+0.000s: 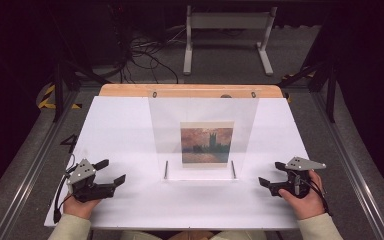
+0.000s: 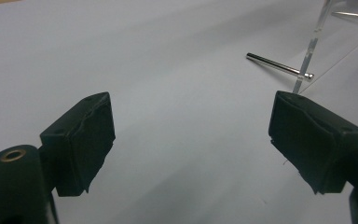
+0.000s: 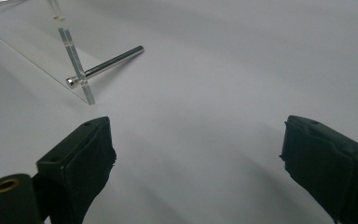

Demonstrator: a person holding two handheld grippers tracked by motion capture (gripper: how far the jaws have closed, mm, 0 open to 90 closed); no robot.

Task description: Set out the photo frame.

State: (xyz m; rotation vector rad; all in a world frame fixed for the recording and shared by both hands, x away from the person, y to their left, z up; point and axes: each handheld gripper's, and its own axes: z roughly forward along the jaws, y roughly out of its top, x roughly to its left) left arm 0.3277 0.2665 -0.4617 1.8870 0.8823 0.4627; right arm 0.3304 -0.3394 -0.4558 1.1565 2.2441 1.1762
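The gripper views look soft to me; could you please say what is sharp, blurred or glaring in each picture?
High view: table evenly bright, surroundings dark, clear panel faintly hazy over the painting. Left gripper view: near jaws soft, metal pin sharper with a glint. Right gripper view: jaws blurred, pin crisp, soft shadows on the table.

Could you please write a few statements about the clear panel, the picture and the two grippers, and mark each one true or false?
1. The left gripper is open and holds nothing. True.
2. The right gripper is shut on a metal pin. False: it is open, apart from the thin silver metal pin.
3. The clear acrylic panel stands upright on the white table. True.
4. The small painting of a reddish sunset lies in front of the left gripper. False: it is at the panel, midway between the grippers.
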